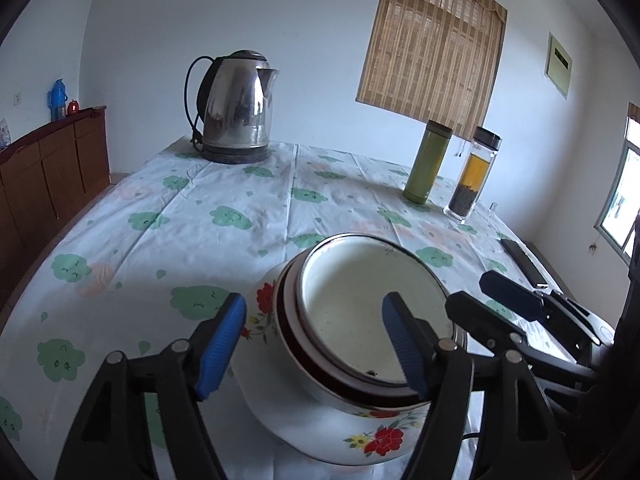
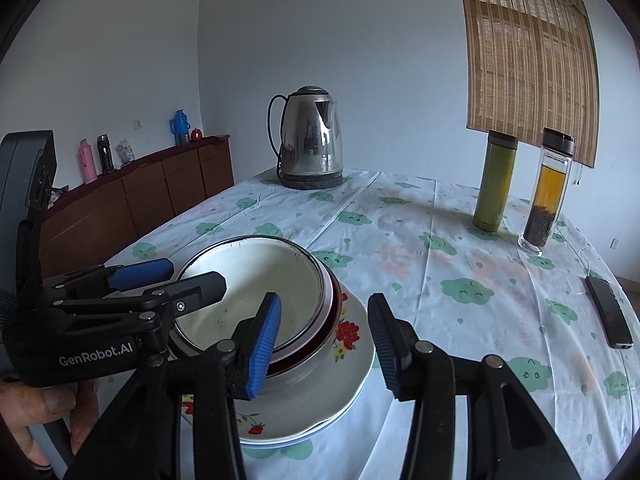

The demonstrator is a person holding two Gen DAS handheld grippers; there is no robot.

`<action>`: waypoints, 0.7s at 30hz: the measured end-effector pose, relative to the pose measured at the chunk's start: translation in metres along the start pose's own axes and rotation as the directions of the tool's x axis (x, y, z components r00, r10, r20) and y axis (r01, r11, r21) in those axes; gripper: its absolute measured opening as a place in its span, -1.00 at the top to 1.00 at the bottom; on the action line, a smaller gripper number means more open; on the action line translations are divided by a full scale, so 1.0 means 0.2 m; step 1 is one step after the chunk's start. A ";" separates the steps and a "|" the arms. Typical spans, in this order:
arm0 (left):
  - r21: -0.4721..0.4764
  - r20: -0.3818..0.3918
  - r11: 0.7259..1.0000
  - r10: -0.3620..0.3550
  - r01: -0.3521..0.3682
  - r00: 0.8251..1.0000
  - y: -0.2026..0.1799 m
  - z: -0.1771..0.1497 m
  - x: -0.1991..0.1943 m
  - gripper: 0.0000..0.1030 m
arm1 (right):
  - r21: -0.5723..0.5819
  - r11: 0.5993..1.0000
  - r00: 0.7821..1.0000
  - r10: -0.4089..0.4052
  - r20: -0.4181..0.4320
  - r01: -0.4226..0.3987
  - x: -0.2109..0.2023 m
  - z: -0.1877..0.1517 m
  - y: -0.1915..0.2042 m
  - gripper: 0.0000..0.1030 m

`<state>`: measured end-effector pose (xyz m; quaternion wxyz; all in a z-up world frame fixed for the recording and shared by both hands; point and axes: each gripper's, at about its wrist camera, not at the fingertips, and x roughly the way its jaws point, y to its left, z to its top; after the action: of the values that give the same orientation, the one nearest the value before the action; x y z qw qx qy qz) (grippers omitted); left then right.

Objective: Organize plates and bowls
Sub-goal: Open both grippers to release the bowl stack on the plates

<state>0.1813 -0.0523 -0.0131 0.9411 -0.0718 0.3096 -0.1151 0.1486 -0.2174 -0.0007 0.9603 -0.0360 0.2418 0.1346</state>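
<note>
On the table covered with a pale cloth printed with green clouds (image 1: 224, 216), the dishes sit in one stack near the front edge. At the bottom is a white plate with red flowers painted on its rim (image 2: 320, 408), and under it I can just make out the edge of a second plate. On the plate rests a bowl with a dark red band (image 1: 320, 364), and nested in that is a white enamel bowl with a thin dark metal rim (image 1: 360, 304). The stack leans a little, the upper bowls sitting off-centre on the plate.

The left gripper (image 1: 316, 344) has its blue-padded fingers spread wide, one on each side of the bowls' left part, the right-hand pad (image 1: 400, 344) over the enamel bowl's inside; whether it touches, I cannot tell. The right gripper (image 2: 324, 344) is also spread open, its left pad (image 2: 264, 344) over the bowls' near rim and the other finger beyond the plate's right edge. Neither pinches anything.

Further back stands a stainless steel electric kettle on a dark base (image 1: 236, 108). To the right are a green cylindrical flask (image 2: 494, 184) and, just beside it, a clear glass bottle holding amber tea and dark leaves (image 2: 546, 196). A dark phone-like slab (image 2: 610, 312) lies flat near the right edge.
</note>
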 end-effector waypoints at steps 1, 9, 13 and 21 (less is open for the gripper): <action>0.001 0.010 1.000 0.004 -0.004 1.000 0.00 0.00 -0.01 -0.43 | -0.003 1.000 1.000 -0.006 0.009 0.006 -0.01 0.00 0.00 0.07; 0.010 0.182 0.998 0.060 -0.063 0.981 -0.01 0.03 -0.13 -0.94 | -0.010 0.996 0.976 -0.088 0.197 0.091 -0.16 0.03 0.00 -0.30; 0.055 0.273 0.992 0.094 -0.113 0.957 -0.05 0.04 -0.20 -0.98 | -0.028 0.990 0.952 -0.127 0.279 0.140 -0.23 0.03 0.02 -0.33; 0.081 0.307 0.986 0.115 -0.147 0.945 -0.06 0.05 -0.22 -0.99 | -0.029 0.984 0.936 -0.158 0.316 0.176 -0.25 0.04 0.02 -0.44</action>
<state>0.1515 -0.0514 0.0217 0.9853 -0.0191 0.1603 -0.0559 0.1084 -0.2237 0.0307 0.9929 -0.0620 0.0791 0.0633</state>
